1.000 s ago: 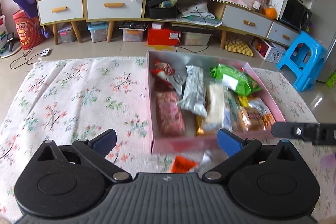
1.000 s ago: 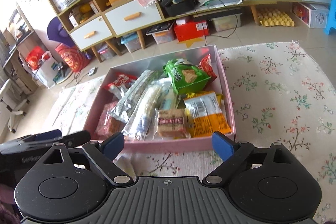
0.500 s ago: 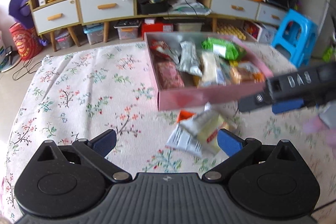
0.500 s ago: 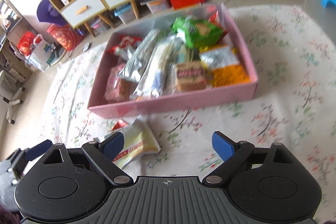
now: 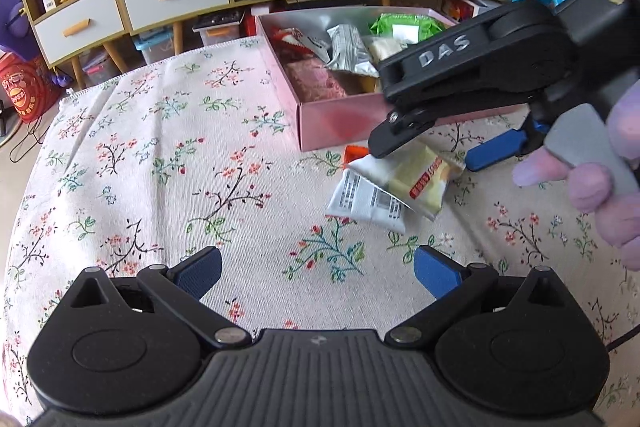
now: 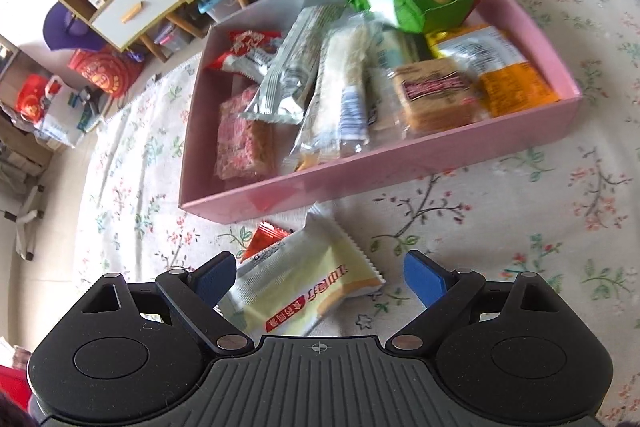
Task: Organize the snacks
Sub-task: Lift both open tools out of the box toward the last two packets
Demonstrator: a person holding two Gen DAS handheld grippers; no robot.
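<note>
Right gripper [image 6: 316, 277] hangs spread wide over the yellow snack packet [image 6: 304, 291], straddling it for pickup, pads not touching. Packet lies on the cloth at 6 o'clock of the pink box [image 6: 400, 175]. Left gripper [image 5: 316, 273] gapes empty, clear at 7 o'clock.

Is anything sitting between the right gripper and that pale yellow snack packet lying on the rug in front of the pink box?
Nothing visible blocks it. The right gripper is open with the pale yellow packet lying right between its fingers. A small red packet lies beside it, nearer the pink box.
</note>
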